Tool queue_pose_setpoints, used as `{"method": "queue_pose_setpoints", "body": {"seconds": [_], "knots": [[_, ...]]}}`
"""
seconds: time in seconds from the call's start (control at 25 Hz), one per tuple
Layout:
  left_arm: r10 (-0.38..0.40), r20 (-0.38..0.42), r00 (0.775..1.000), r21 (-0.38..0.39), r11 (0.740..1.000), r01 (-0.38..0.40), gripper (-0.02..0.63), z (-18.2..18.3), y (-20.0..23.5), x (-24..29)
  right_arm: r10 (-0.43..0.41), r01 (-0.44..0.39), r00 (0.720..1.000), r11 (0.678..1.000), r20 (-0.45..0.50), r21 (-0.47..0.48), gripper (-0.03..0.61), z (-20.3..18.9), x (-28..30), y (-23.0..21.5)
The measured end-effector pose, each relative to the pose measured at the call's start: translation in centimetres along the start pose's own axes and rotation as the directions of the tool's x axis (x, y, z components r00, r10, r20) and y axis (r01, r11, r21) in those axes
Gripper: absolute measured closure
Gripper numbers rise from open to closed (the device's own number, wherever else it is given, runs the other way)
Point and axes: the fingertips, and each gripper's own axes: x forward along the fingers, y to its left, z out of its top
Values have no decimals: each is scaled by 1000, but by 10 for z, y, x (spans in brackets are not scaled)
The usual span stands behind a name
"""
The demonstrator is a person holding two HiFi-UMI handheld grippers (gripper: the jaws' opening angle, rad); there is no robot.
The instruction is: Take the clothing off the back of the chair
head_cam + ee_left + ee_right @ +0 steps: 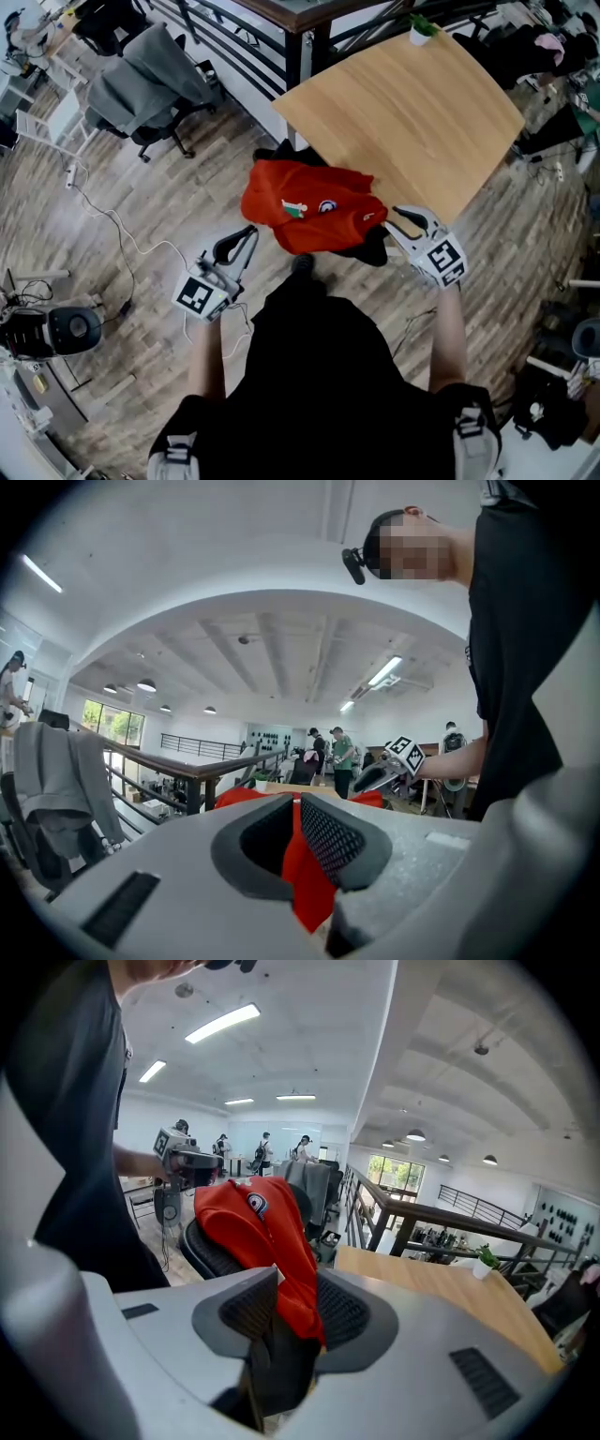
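Observation:
A red garment (314, 211) with small badges lies draped over the back of a black chair (377, 249), just in front of me. My left gripper (246, 234) is at the garment's left edge and is shut on the red cloth (314, 892), which hangs pinched between its pads. My right gripper (398, 217) is at the garment's right edge. In the right gripper view the red garment (253, 1222) runs between the jaws of the right gripper (295, 1293), resting against one pad with a gap to the other. The chair's mesh back (211, 1255) shows under the cloth.
A wooden table (412, 112) stands right behind the chair, with a small potted plant (422, 31) at its far corner. Another chair with a grey garment (150, 80) is at the far left. A cable (122, 234) trails over the floor on the left. A railing (281, 37) runs behind.

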Motion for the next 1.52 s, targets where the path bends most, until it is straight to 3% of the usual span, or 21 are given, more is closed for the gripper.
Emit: {"method": "queue_pose_setpoints", "body": {"seconds": [0.2,0.48,0.6,0.96,1.16,1.36,1.52], "knots": [[-22,-113,993,22,999,25,524,-27,15,9,40,-40,998,999,-49,-17,397,-8,11,-5],[-22,-297,955,194,977,83,414,-66,39,25,117,-128,983,989,-139,-77,328,-17,35,-12],[-47,-307,951,207,972,115,400,-66,46,34,160,-186,968,974,-192,-129,327,-20,42,-12],[-136,-338,931,143,971,193,376,-76,50,50,266,-293,933,952,-243,-85,337,-29,59,-7],[-189,-334,924,157,955,252,377,-77,52,57,334,-353,908,935,-253,-31,345,-33,73,-2],[-226,-333,915,143,947,286,382,-81,48,61,374,-389,890,921,-260,-8,390,-38,82,3],[-258,-324,910,123,942,311,413,-84,43,61,385,-406,882,914,-273,-22,471,-39,88,12]]}}
